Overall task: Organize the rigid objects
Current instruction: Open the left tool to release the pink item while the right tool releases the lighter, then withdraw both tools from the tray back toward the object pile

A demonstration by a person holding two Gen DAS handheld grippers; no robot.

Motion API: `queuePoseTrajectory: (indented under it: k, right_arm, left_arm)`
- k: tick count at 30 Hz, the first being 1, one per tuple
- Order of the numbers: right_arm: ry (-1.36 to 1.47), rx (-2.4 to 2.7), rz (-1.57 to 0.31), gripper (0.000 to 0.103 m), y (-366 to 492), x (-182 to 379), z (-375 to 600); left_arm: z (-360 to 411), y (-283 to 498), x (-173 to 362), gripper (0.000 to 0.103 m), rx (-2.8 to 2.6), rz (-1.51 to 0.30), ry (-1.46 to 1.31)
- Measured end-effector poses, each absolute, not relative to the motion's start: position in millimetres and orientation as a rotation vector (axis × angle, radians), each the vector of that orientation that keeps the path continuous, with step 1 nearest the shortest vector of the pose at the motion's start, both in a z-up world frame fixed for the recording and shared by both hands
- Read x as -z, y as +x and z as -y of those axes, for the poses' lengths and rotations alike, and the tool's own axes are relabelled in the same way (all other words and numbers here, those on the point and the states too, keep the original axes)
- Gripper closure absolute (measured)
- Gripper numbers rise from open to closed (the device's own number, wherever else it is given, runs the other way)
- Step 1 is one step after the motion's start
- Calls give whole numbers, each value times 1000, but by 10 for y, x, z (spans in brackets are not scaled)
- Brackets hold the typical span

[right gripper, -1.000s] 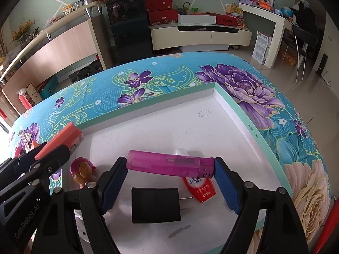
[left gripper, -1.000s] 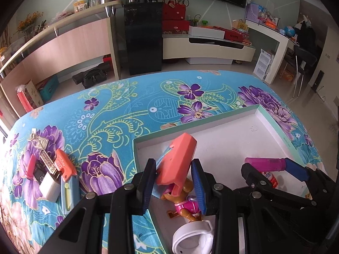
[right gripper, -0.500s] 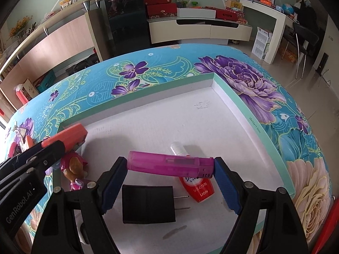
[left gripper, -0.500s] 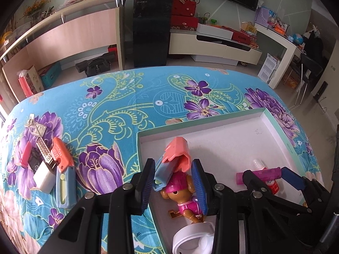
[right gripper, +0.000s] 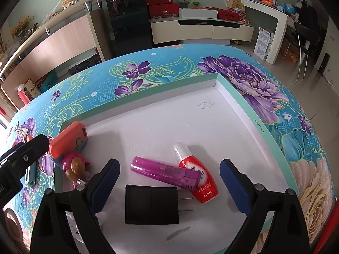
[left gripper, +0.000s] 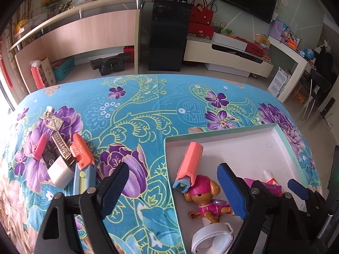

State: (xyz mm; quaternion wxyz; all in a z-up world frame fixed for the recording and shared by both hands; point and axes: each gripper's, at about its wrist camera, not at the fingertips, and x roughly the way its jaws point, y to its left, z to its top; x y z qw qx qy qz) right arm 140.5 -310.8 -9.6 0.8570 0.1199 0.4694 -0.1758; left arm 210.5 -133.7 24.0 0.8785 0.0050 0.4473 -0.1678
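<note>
Both items dropped since earlier frame: coral stapler (left gripper: pixel 189 163) leans on toy pup (left gripper: pixel 206 201), pink lighter (right gripper: pixel 165 173) lies across red bottle (right gripper: pixel 196 174) in tray (right gripper: pixel 239 89). L gripper (left gripper: pixel 172 191) & R gripper (right gripper: pixel 169 182) jaws opening, nothing between pads. Risk: stapler tips, lighter rolls off if bumped on retreat.

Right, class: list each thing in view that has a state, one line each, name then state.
left gripper: jaws opening, nothing between the pads
right gripper: jaws opening, clear of the lighter
coral stapler: lying in the tray, leaning on the toy dog
toy dog: lying in the tray
purple lighter: lying across the red bottle
red bottle: lying flat, capped
black plug: unplugged, flat
tray: open
</note>
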Motion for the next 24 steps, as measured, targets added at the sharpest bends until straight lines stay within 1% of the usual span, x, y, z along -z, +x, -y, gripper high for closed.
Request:
queuePoseTrajectory:
  k: [2, 4, 8, 16, 24]
  right_arm:
    - [247, 366, -984, 6, 1409, 94, 3094]
    - [247, 360, -980, 5, 1411, 88, 3079]
    - [237, 377, -972, 0, 1411, 78, 3070]
    - [214, 372, -950, 0, 1426, 38, 2992]
    - [190, 273, -864, 0, 1524, -153, 2617]
  left_arm:
    - [1266, 2127, -223, 4, 326, -935, 0]
    - [1192, 2156, -198, 0, 276, -946, -2]
    - [996, 2218, -142, 0, 199, -970, -31]
    - [523, 2296, -120, 0, 80, -964, -113]
    - [-76, 2324, -176, 0, -75, -931, -106]
